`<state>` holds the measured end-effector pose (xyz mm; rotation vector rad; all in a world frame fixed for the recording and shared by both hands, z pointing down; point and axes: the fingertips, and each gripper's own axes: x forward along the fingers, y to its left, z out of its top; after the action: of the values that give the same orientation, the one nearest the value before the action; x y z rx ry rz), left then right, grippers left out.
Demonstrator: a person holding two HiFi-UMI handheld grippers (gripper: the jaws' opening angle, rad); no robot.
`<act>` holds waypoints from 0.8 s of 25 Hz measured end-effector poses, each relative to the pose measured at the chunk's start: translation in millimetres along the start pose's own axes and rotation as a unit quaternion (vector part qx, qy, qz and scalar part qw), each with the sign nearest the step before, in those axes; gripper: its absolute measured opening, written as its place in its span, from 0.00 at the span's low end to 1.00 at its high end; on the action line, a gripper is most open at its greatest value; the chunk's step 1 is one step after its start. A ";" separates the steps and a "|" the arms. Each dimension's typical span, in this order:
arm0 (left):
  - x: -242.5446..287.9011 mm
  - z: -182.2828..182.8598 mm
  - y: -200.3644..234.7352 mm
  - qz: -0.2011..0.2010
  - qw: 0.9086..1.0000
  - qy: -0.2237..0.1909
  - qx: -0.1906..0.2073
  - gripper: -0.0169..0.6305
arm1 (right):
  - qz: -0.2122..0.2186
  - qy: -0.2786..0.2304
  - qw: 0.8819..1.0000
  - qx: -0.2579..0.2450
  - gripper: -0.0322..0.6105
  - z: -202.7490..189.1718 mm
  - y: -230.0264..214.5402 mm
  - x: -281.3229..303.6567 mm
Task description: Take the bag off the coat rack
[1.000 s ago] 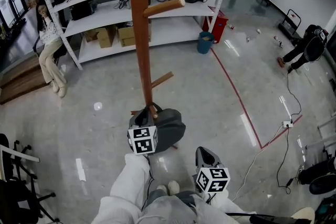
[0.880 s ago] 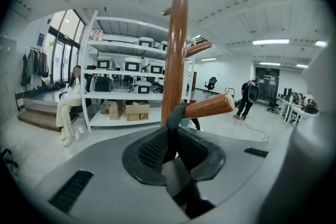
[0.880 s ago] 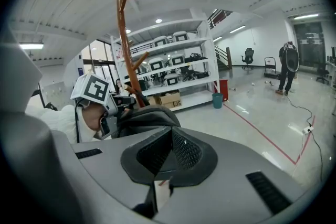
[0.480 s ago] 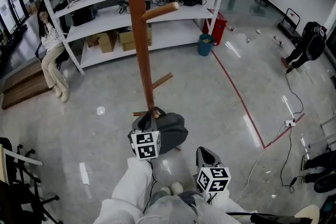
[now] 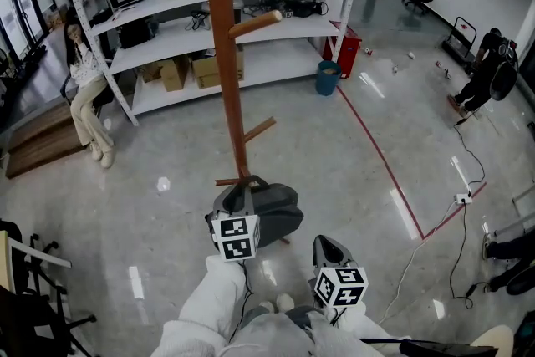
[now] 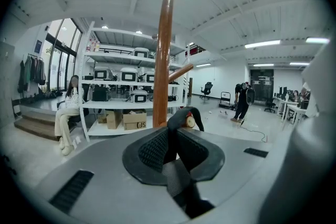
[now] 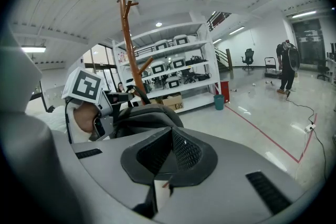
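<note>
A tall brown wooden coat rack [image 5: 221,54] stands in front of me. Low at its foot hangs the dark grey bag [image 5: 266,211]. In the left gripper view the bag's black strap [image 6: 181,114] loops over the end of a low peg [image 6: 191,123]. My left gripper [image 6: 175,140] is shut on that strap just below the peg. In the head view the left gripper [image 5: 241,203] sits at the bag's near side. My right gripper [image 5: 324,247] hangs shut and empty to the right, near my legs. From the right gripper [image 7: 170,150] view, the bag [image 7: 149,115] lies just ahead.
White shelves [image 5: 167,21] with equipment and boxes stand behind the rack. A person [image 5: 84,92] sits at the left and another [image 5: 489,67] stands at the far right. A blue bin [image 5: 328,75], a red floor line [image 5: 376,148] and cables [image 5: 456,198] lie to the right.
The left gripper and the bag have come slightly lower and nearer to me. The right gripper has stayed where it was.
</note>
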<state>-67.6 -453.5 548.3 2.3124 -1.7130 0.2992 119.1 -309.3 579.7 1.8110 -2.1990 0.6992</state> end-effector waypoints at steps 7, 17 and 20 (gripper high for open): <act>-22.0 3.7 -6.7 -0.003 1.000 -0.007 -0.001 0.09 | 0.005 -0.005 1.000 0.003 0.07 -2.7 6.9 -10.4; -63.9 3.7 -15.1 -0.003 1.000 -0.014 -0.005 0.09 | 0.020 -0.013 1.000 -0.004 0.07 -8.1 25.5 -26.1; -78.9 -0.2 -18.7 0.001 1.000 -0.017 -0.005 0.09 | 0.028 -0.014 0.999 -0.009 0.07 -10.5 33.5 -30.5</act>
<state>-72.5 -376.7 522.7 2.3212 -1.7283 0.2518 92.2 -273.4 567.6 1.7680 -2.2753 0.6670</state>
